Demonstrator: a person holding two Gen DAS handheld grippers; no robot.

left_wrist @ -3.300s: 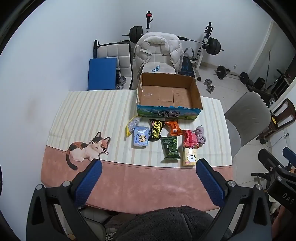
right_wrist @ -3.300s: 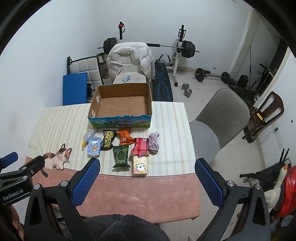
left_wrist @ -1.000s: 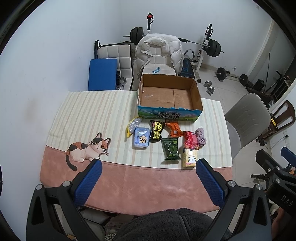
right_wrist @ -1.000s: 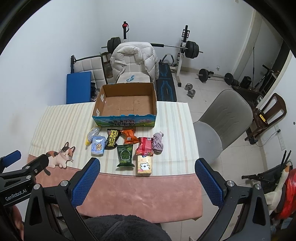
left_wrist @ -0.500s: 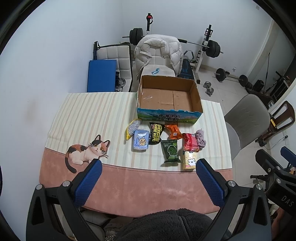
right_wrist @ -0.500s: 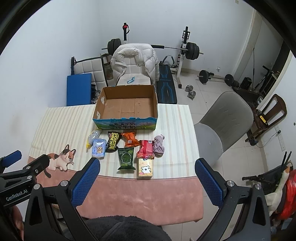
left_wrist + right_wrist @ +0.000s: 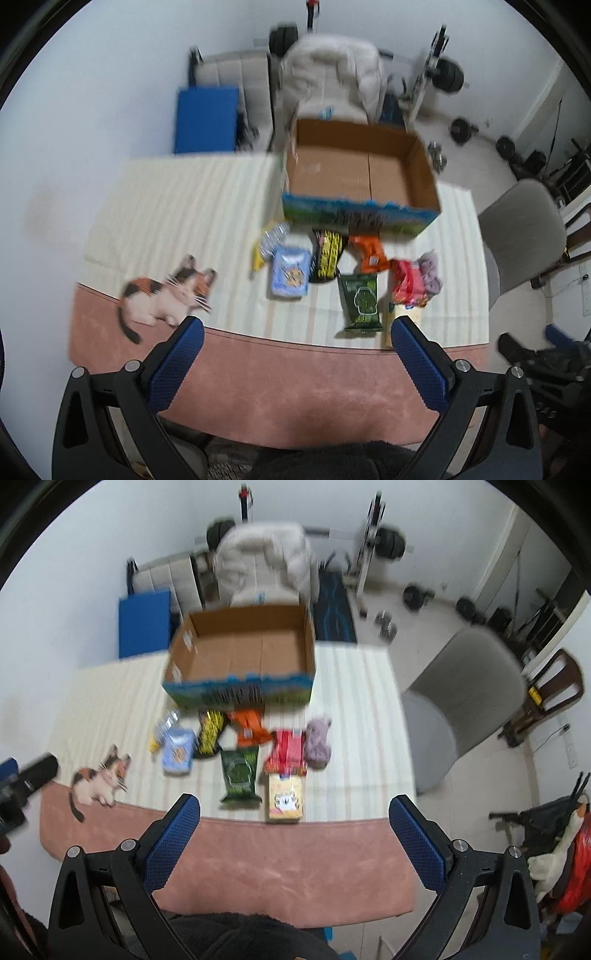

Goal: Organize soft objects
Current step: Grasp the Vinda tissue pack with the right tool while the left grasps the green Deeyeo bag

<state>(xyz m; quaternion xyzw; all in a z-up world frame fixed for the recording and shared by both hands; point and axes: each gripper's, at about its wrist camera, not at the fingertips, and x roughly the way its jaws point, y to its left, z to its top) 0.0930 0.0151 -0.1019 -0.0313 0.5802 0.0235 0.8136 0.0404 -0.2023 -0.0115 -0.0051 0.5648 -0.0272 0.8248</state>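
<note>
While unheld — packets (image 7: 240,771) beyond tool (image 7: 293,810)

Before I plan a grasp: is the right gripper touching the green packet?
Apart. In the right wrist view the open right gripper hangs over the table's near edge, bare cloth showing between its fingertips and the green packet.

Both views blurred. White walls (image 7: 92,74) on the far and left sides; pale tiled floor (image 7: 424,635) at right. Table under a cream striped cloth (image 7: 177,206) with a pink front band and a printed calico cat (image 7: 166,291). Grey chair (image 7: 469,686) just beside the table's right edge; wooden chair (image 7: 561,690) beyond it. Behind the table: white puffy jacket (image 7: 332,70) draped over a seat, blue mat (image 7: 205,118) leaning against a white padded bench, barbell rack (image 7: 373,542), loose dumbbells (image 7: 461,129) on the floor.
</note>
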